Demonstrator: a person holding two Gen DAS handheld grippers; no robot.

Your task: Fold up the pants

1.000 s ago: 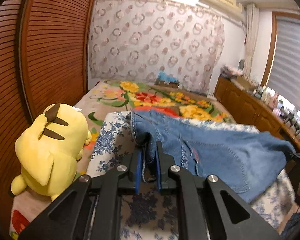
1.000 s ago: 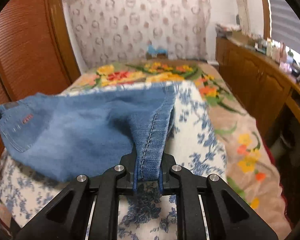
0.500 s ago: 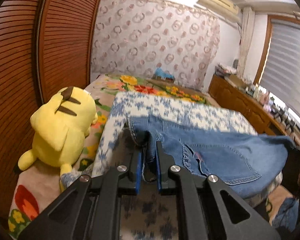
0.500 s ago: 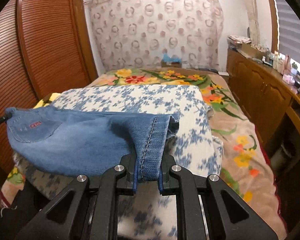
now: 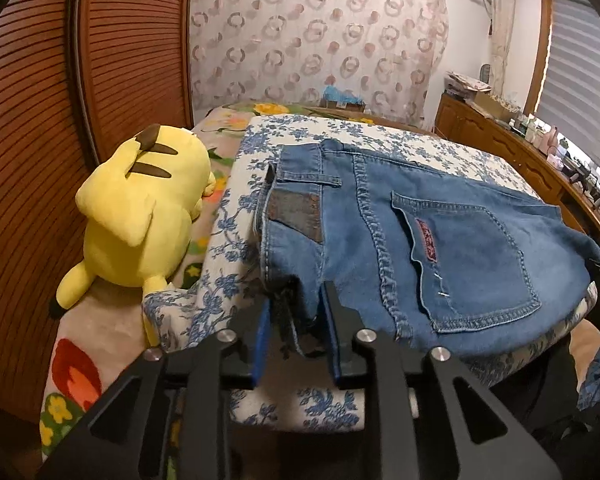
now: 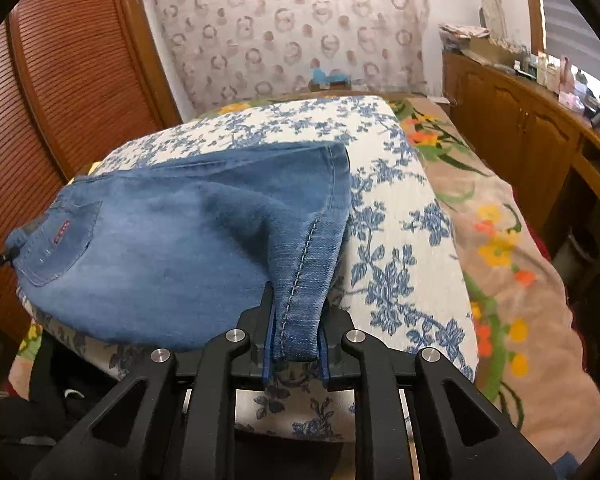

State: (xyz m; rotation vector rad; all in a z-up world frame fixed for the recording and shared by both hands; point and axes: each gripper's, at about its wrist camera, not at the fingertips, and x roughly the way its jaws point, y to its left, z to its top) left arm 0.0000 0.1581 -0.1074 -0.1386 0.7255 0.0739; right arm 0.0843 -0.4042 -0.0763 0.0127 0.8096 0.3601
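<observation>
Folded blue denim pants lie across a blue-flowered white cushion on the bed, back pocket up. My left gripper is at their near left corner by the waistband. Its jaws are opening, and the frayed corner hangs loose between them with a gap beside the left pad. In the right wrist view the pants stretch off to the left. My right gripper is shut on their near right hem fold, which fills the gap while the jaws begin to ease apart.
A yellow plush toy lies left of the cushion against a louvred wooden door. The flowered bedspread runs along the right, with wooden cabinets beyond it. A patterned curtain hangs at the far end.
Both grippers drew back and lowered, laying the pants flat on the cushion. The left jaws spread apart and the corner now sits loose between them. The right still holds the hem.
</observation>
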